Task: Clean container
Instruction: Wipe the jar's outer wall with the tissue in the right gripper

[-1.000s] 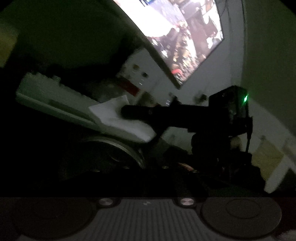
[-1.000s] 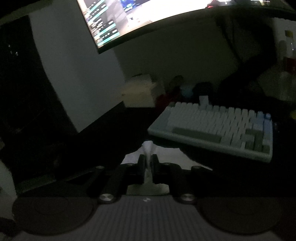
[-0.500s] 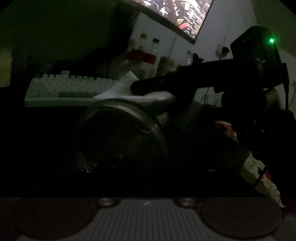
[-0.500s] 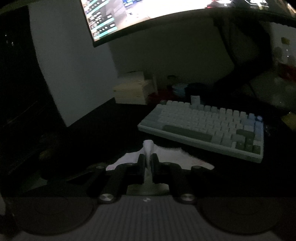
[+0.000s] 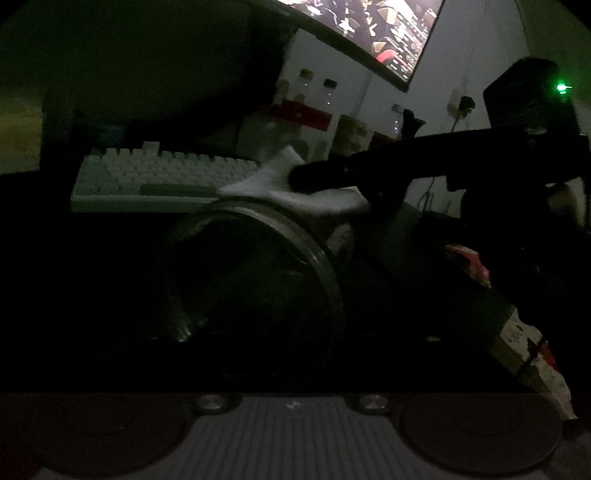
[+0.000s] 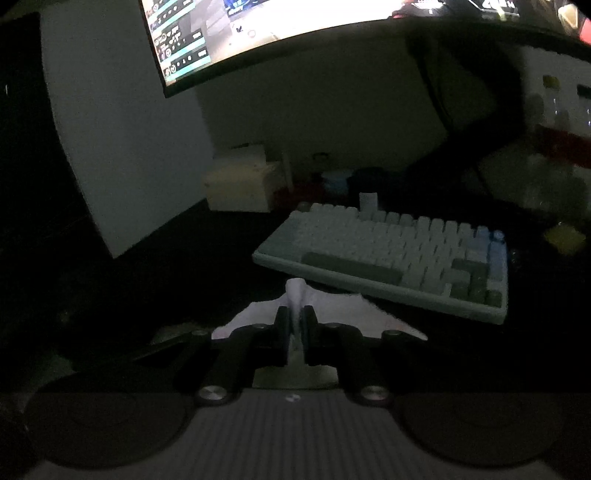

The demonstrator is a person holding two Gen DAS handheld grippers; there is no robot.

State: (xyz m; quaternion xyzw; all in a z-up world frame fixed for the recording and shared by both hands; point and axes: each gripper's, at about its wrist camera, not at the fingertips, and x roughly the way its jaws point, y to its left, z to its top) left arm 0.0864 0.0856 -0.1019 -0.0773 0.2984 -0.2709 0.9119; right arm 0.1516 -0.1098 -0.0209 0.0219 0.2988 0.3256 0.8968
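Dark desk, lit only by a monitor point(image 6: 295, 22); keyboard point(image 6: 388, 254) ahead of the right tongs point(image 6: 294, 325), which are clamped on a white tissue point(image 6: 332, 314). The jar point(image 5: 255, 280) sits directly in front of the left tongs, whose fingers are lost in shadow, so their state cannot be told. Risk: the tissue reaches only the jar's rim, and in this light a push could tip the jar or tear the tissue free.

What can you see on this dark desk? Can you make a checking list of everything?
Surface: dark desk, too dim for detail.
Job's things: round container, mouth toward the left camera; white cloth just above its far rim.
Clutter: keyboard; pale box; bottles with a red label; small jars, blurred.
Grippers: right gripper shut on the cloth; left gripper's fingers lost in the dark.
Cables: thin wire, lower right of the left view.
Surroundings: lit monitor; pale wall.
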